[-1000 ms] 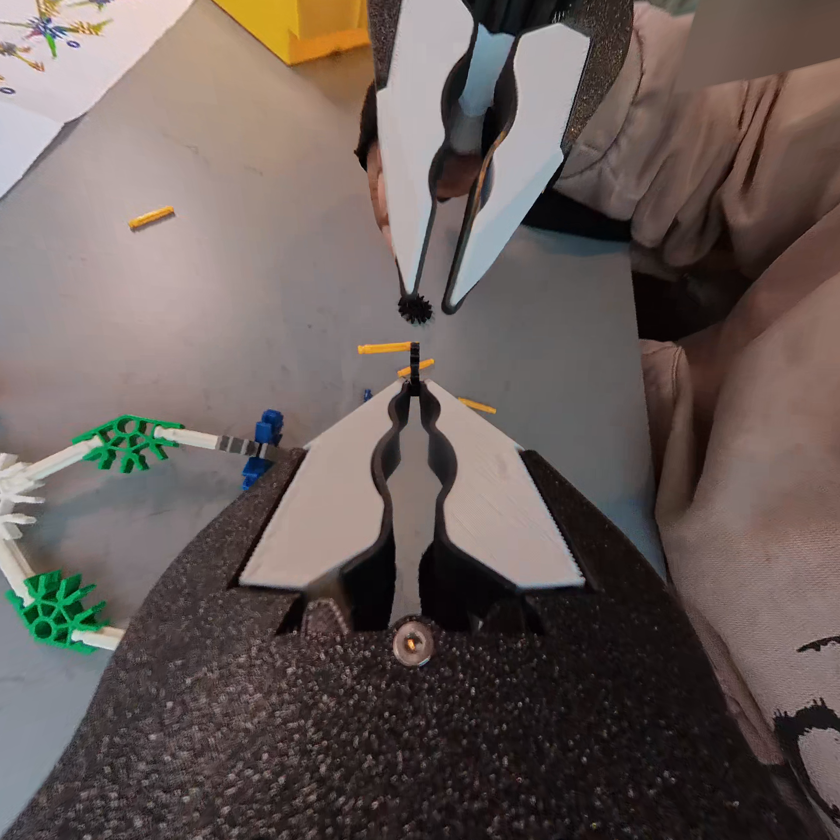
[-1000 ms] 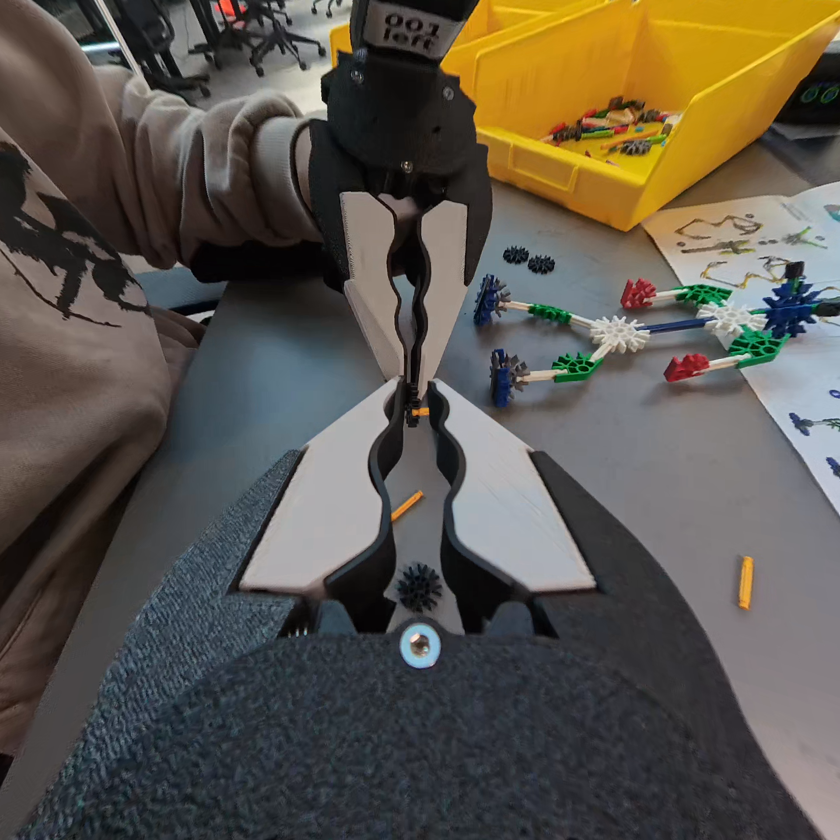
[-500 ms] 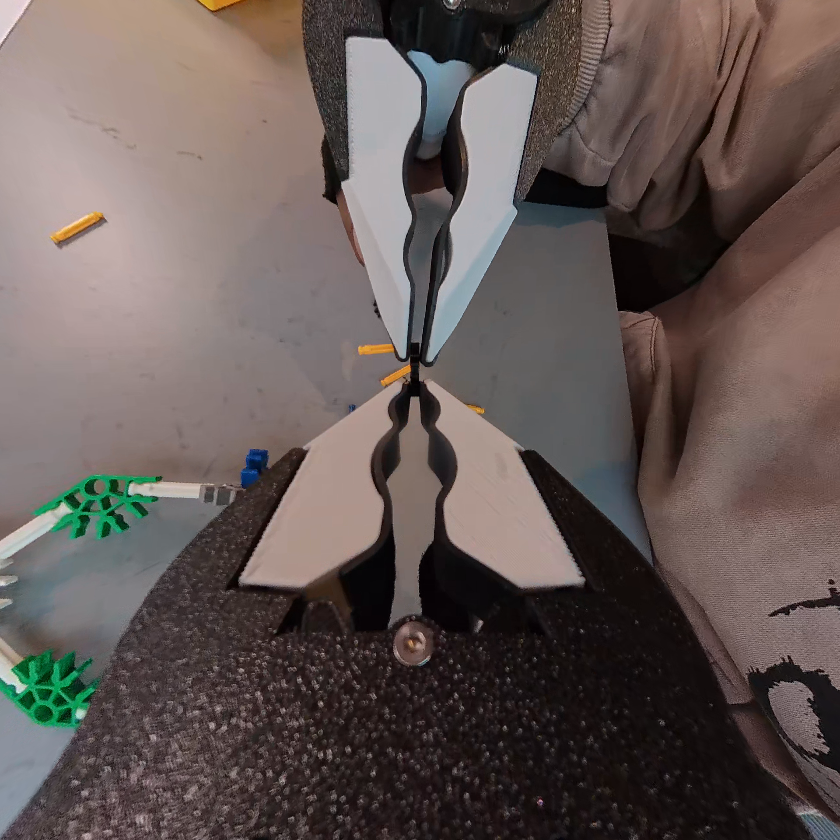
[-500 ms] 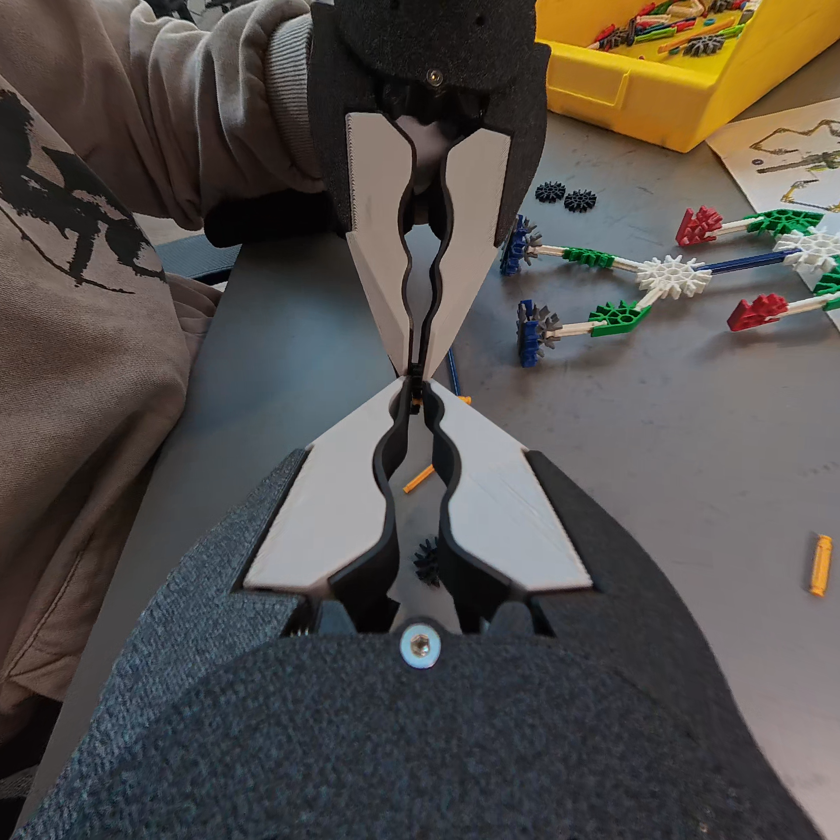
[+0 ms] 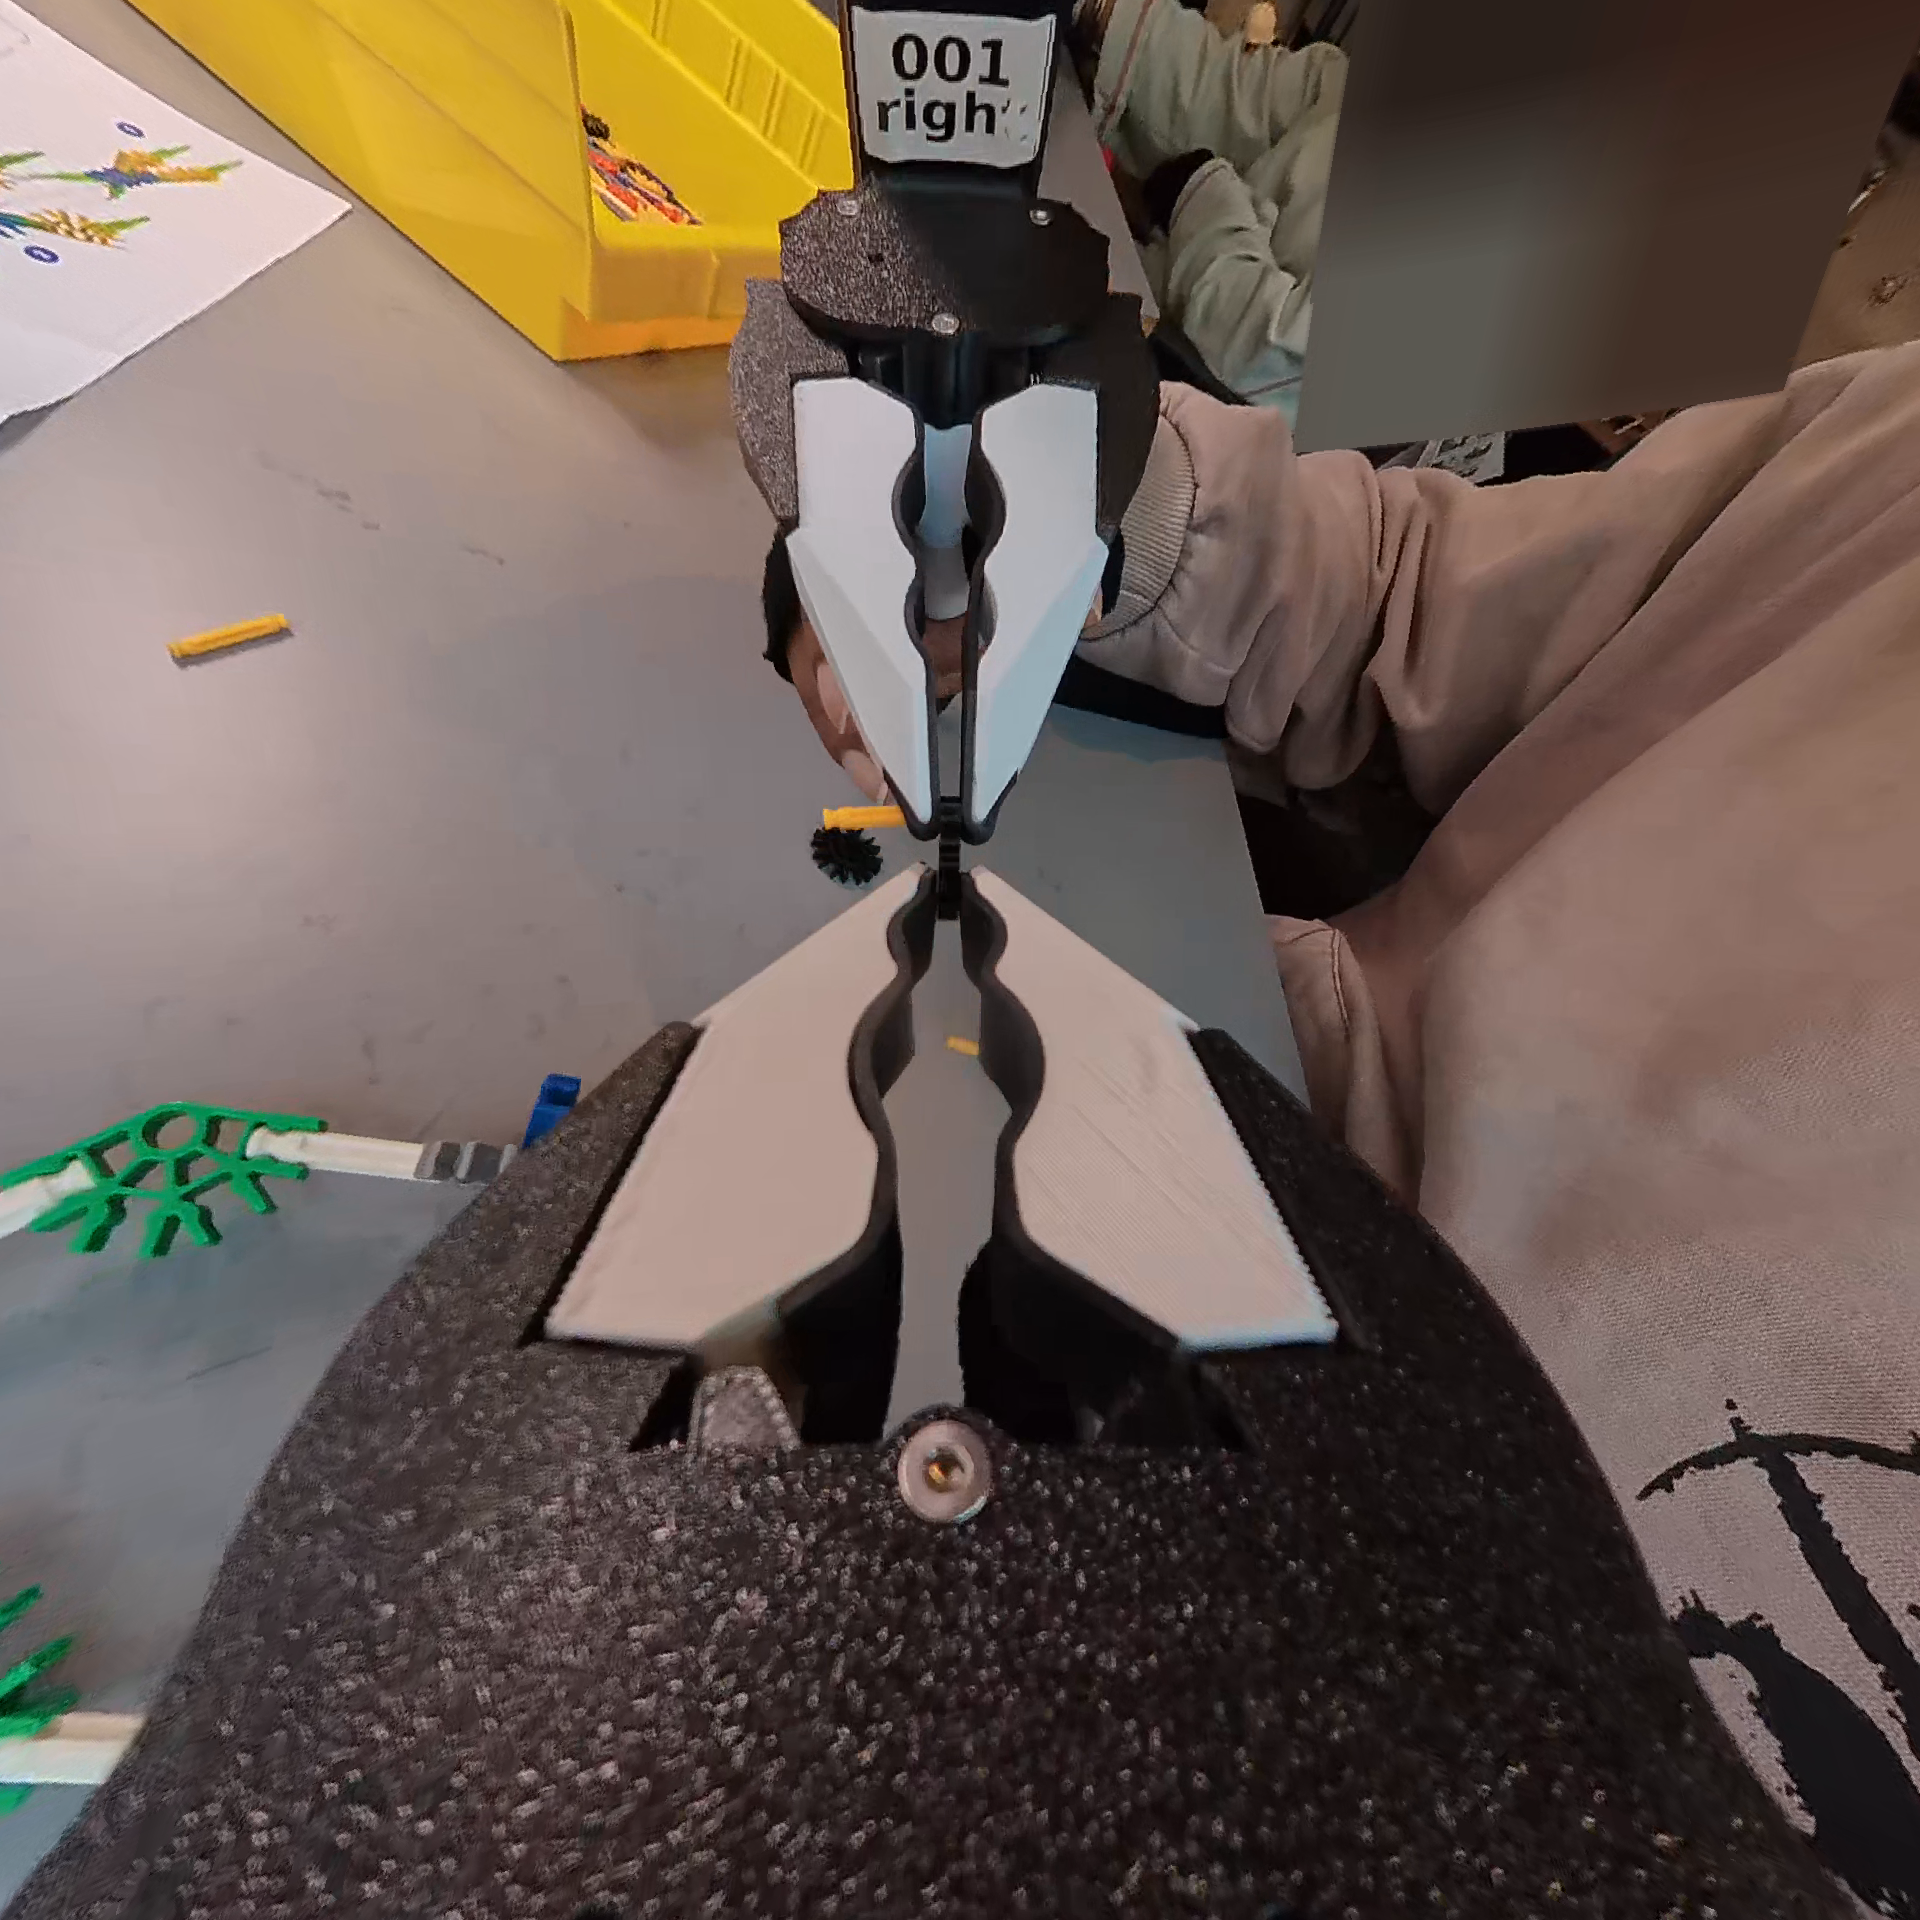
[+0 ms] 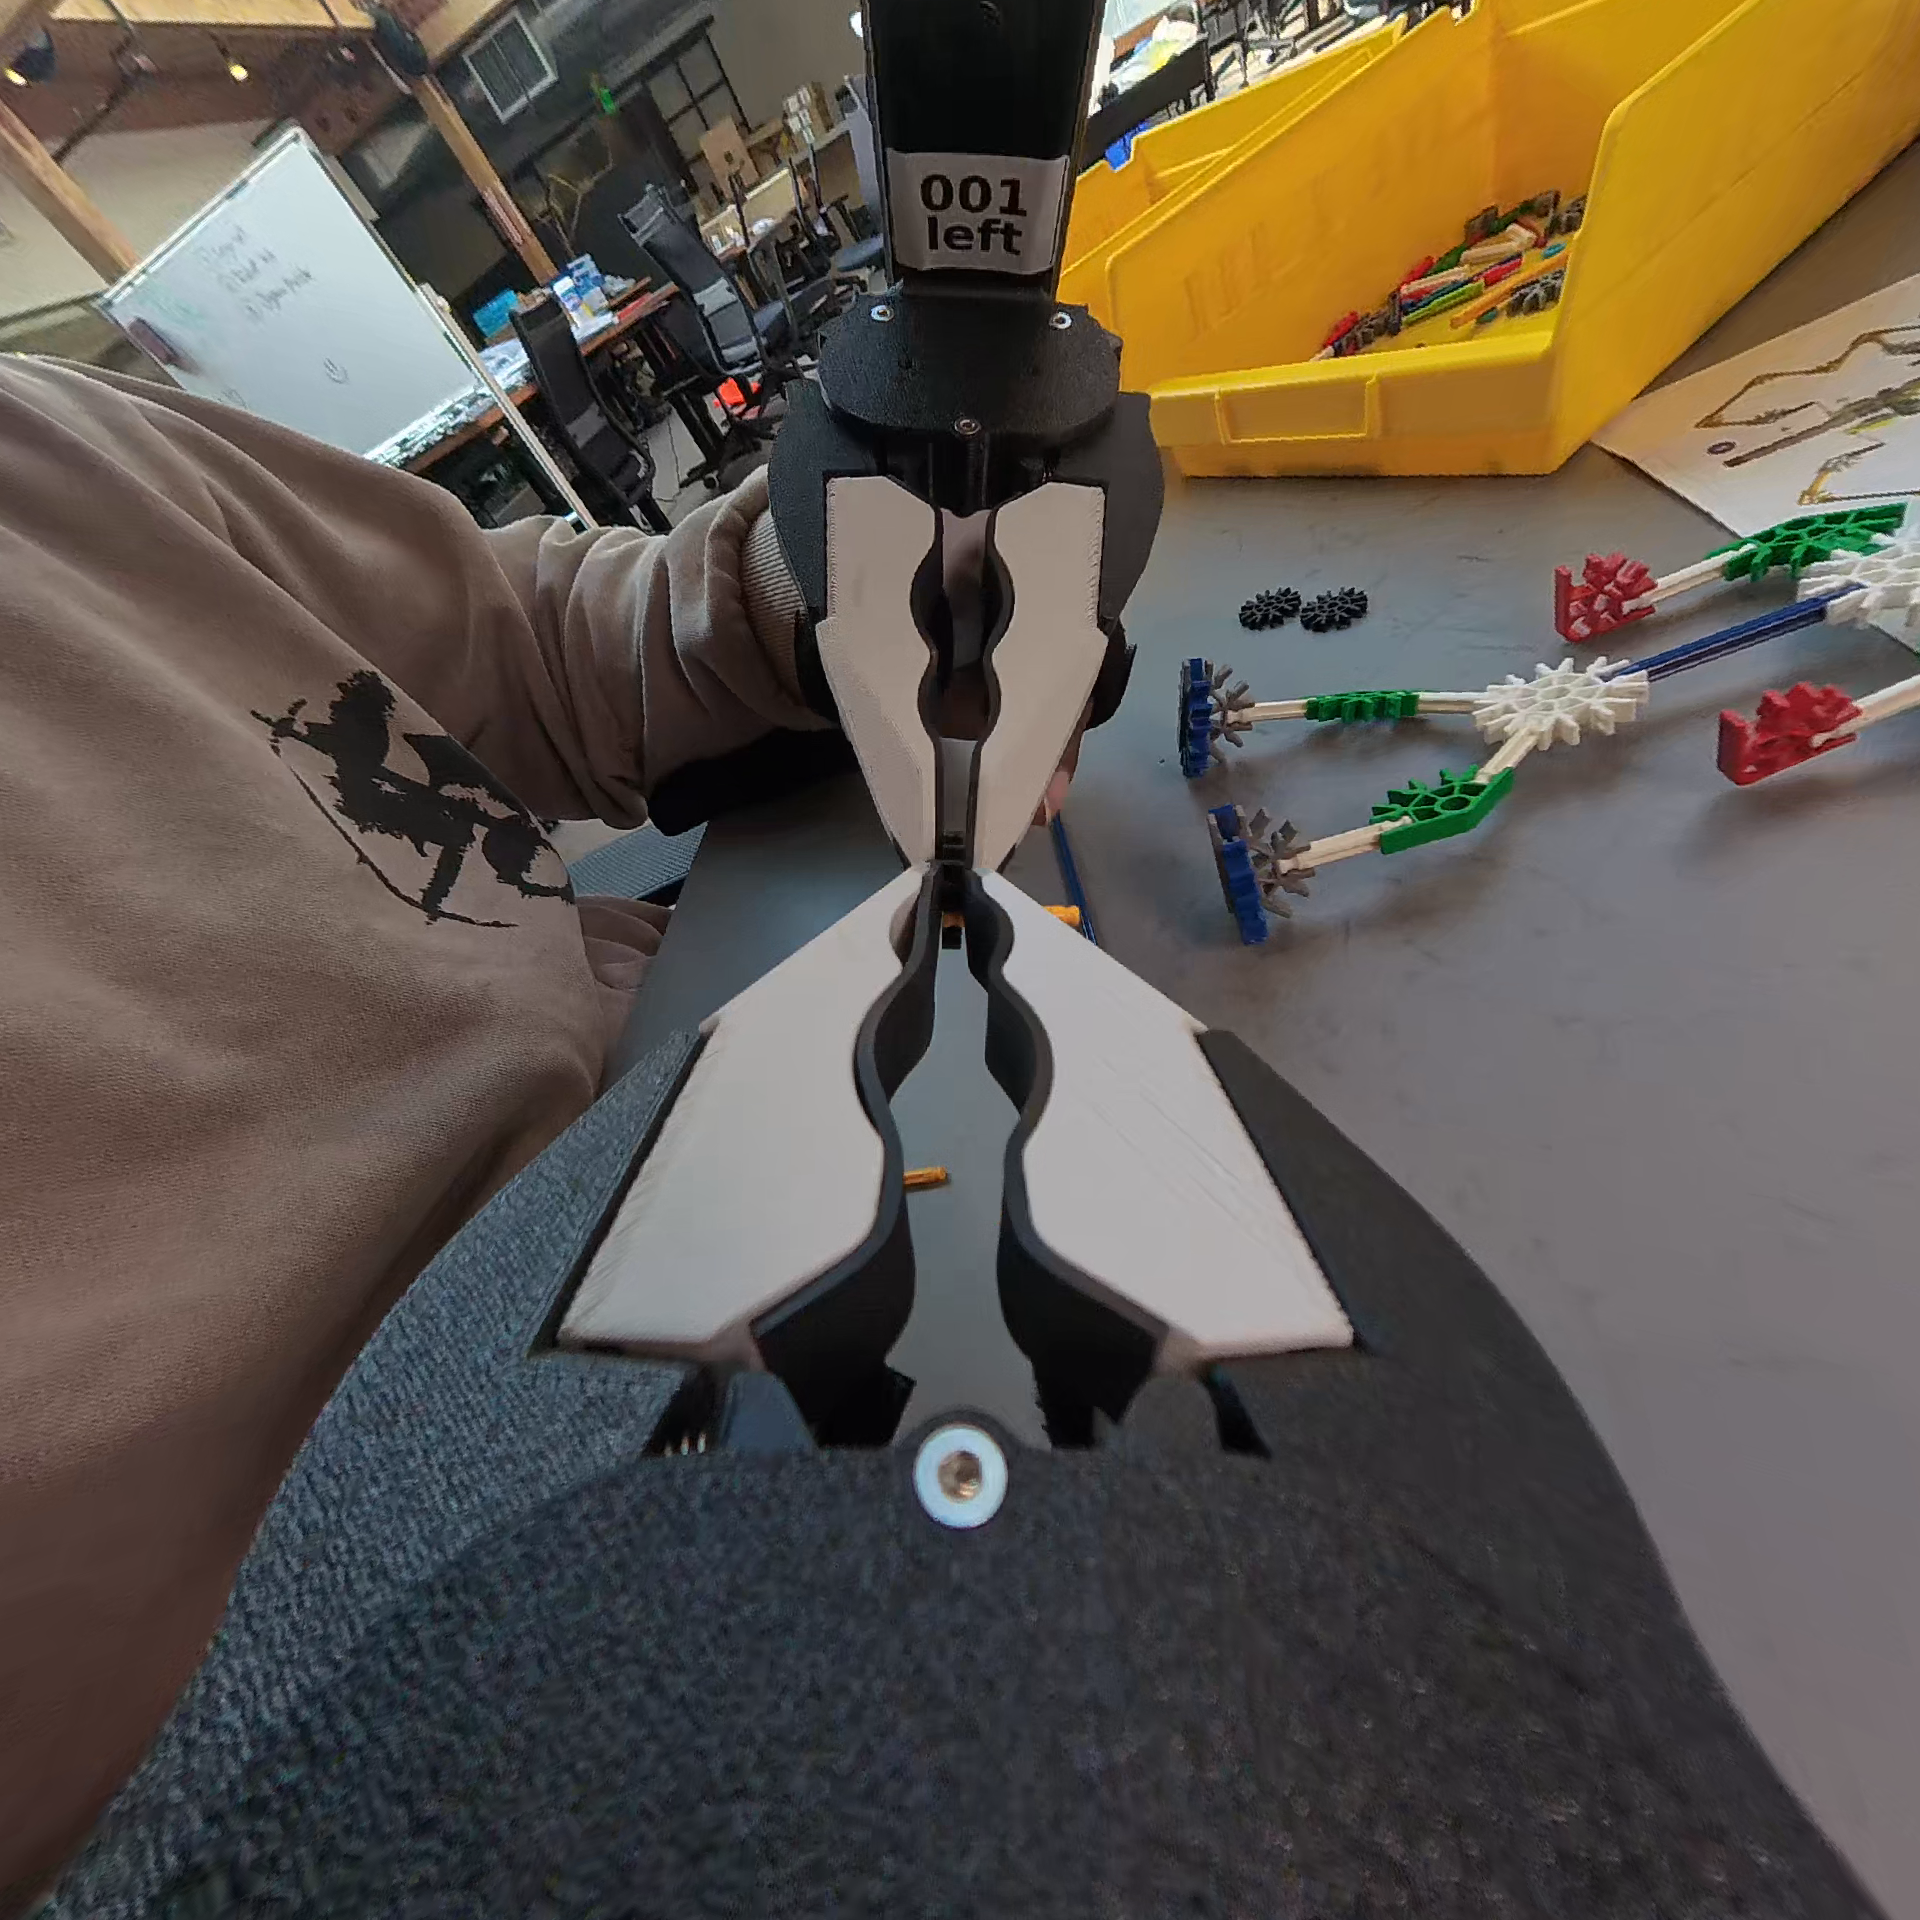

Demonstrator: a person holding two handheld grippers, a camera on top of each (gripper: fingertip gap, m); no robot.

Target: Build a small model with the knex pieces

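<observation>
My left gripper [image 5: 948, 883] is shut on a thin black piece [image 5: 950, 868], seen edge-on and held above the grey table [image 5: 416, 831]. My right gripper [image 5: 951, 826] faces it tip to tip, its jaws closed on the far end of the same piece. In the right wrist view my right gripper [image 6: 948, 888] pinches the black piece [image 6: 948, 904], with my left gripper [image 6: 951, 847] meeting it from above. A black toothed connector [image 5: 847, 854] and a yellow rod [image 5: 862, 818] lie on the table just left of the tips.
Yellow bins [image 6: 1455, 343] holding several small parts stand at the back. A rod-and-connector model [image 6: 1558, 707] and two black connectors [image 6: 1304, 608] lie to the right. A printed sheet [image 5: 125, 239], a loose yellow rod [image 5: 229, 636] and a green connector [image 5: 156, 1174] lie left. A person's sleeve [image 5: 1455, 623] is close by. Left and right tips are no more than a few centimetres apart. About 10 cm separates my left fingertips from the black toothed connector [image 5: 847, 854].
My right gripper closed onto the black piece that my left gripper holds. Both then rose together, tip to tip, leaving the black toothed connector uncovered on the table.
</observation>
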